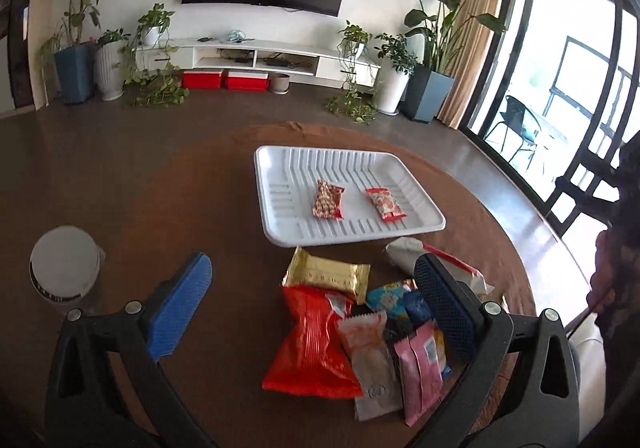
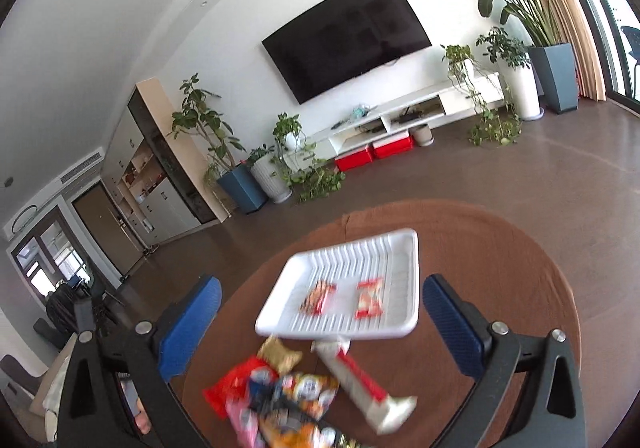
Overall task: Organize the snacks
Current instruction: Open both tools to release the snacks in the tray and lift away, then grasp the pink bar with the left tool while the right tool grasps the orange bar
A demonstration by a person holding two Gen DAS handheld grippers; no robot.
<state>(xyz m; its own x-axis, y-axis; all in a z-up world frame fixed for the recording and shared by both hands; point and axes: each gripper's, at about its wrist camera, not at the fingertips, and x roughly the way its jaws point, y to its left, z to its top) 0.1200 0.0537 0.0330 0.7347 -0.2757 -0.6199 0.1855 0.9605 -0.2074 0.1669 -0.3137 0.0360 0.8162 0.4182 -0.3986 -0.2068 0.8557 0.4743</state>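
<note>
Left gripper [image 1: 312,298]: black plastic frame, two arms with triangular cut-outs, round silver screws at the pivots. Its fingers [image 1: 180,306] wore blue pads with a fine dotted mesh texture; the left pad read bright blue, the right one dark navy in shadow. Right gripper [image 2: 320,322]: same build, black frame with triangular cut-outs, silver screws, blue textured pads [image 2: 191,324] on both fingers. No cables or markings showed on either.
</note>
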